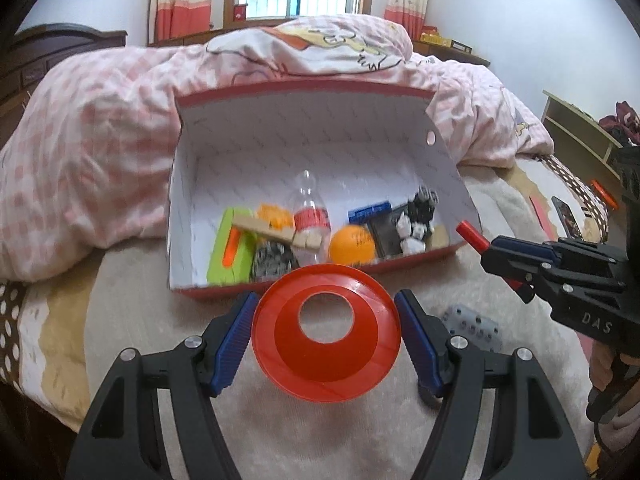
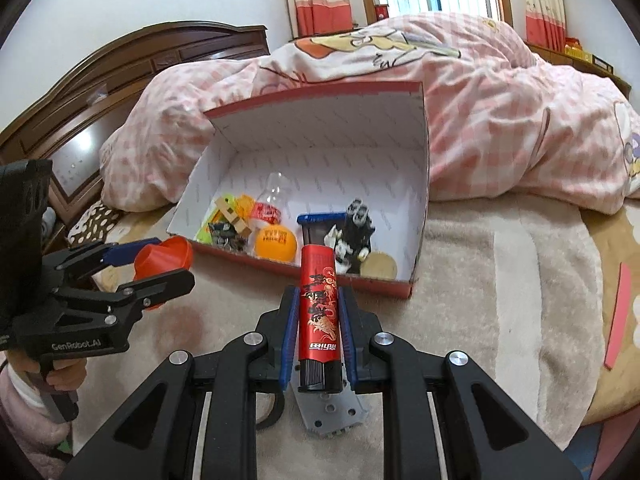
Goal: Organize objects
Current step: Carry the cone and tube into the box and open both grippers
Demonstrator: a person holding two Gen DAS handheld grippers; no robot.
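Red funnel (image 1: 326, 334) and red lighter (image 2: 320, 312) held before the open box (image 1: 304, 120).

Your left wrist camera looks forward and down along its two black fingers with blue pads, close over the beige plush blanket (image 1: 132, 320), facing the open red cardboard box with white lining (image 1: 304, 136) and the window beyond. Your right wrist camera sits to its right, angled down the same way at the same box (image 2: 320, 148). Both views share the box, the pink checked duvet (image 1: 88, 128) and each other's gripper at the frame edge.
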